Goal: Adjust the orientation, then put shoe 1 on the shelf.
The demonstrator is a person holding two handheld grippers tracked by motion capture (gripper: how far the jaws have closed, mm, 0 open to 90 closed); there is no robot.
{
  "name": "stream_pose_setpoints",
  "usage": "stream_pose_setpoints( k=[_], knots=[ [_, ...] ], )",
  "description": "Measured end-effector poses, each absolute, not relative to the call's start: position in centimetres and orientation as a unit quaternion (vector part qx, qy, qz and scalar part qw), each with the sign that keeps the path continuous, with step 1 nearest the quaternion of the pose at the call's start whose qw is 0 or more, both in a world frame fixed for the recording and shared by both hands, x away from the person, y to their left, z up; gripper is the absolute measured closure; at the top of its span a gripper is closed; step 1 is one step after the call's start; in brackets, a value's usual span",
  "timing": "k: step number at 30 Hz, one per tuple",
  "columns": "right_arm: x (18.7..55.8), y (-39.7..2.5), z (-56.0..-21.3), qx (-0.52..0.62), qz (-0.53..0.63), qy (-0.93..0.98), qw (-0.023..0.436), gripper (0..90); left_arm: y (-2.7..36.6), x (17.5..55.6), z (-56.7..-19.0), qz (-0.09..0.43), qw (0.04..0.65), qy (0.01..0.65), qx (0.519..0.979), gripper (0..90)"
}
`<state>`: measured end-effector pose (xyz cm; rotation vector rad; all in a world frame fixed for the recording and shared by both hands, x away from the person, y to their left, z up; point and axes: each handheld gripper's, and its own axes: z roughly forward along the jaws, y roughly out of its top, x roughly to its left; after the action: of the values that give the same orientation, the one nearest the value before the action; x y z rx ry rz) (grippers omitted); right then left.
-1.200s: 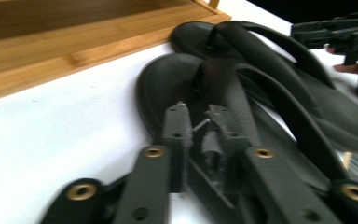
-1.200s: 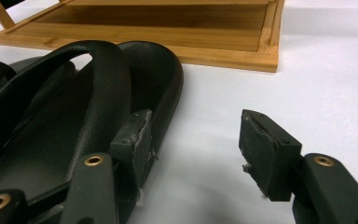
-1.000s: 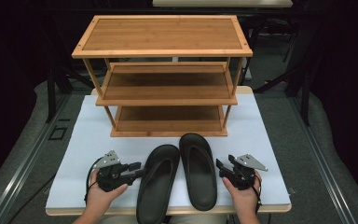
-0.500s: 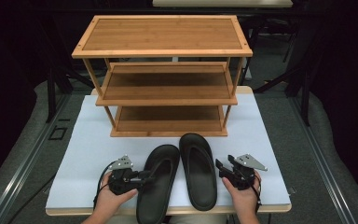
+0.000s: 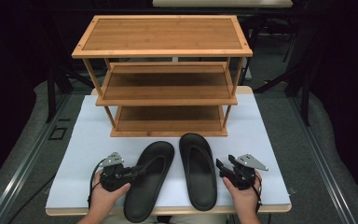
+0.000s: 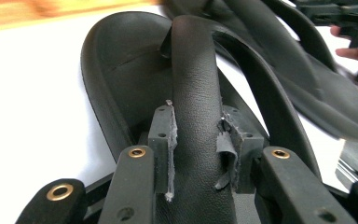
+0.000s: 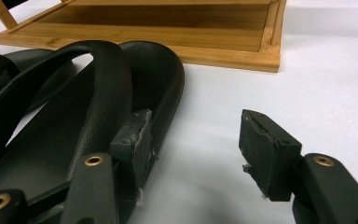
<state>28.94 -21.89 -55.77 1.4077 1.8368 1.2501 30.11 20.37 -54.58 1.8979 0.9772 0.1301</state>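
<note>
Left gripper (image 5: 137,170) at left sandal (image 5: 148,179) – pads either side of strap (image 6: 193,116), touching it, narrow gap. Right gripper (image 5: 221,167) just beside right sandal (image 5: 198,170), jaws wide, nothing held. Both sandals on white table (image 5: 88,135), in front of wooden rack (image 5: 163,79). Left sandal heel cut off at btm edge.

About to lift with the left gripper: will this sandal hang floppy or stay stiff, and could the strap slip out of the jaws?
The left sandal will probably dangle and swing: the left gripper has only its strap between the pads, not the sole. The sole looks like thick moulded foam, so likely light and fairly stiff. The strap's grained surface should resist slipping.
</note>
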Motion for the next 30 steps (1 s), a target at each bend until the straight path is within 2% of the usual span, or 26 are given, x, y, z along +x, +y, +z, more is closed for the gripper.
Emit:
stream_pose_setpoints(
  k=[12, 15, 19, 25, 30],
  knots=[
    [28.9, -22.1, -55.7, 0.519, 0.46, 0.676, 0.248, 43.5, 24.7, 30.5, -54.5, 0.098, 0.465, 0.462, 0.749, 67.5],
    [29.0, -22.1, -55.7, 0.518, 0.46, 0.677, 0.248, 43.5, 25.3, 30.6, -54.8, 0.103, 0.45, 0.466, 0.755, 66.9],
    [29.0, -22.0, -55.7, 0.519, 0.463, 0.673, 0.252, 43.5, 26.0, 30.0, -54.5, 0.091, 0.463, 0.452, 0.757, 60.5],
    [29.0, -21.9, -55.8, 0.519, 0.458, 0.677, 0.248, 43.5, 26.6, 30.1, -54.7, 0.065, 0.464, 0.451, 0.76, 60.9],
    [29.0, -22.0, -55.7, 0.519, 0.465, 0.672, 0.25, 43.5, 26.5, 30.0, -55.0, 0.071, 0.465, 0.447, 0.761, 61.8]
  ],
)
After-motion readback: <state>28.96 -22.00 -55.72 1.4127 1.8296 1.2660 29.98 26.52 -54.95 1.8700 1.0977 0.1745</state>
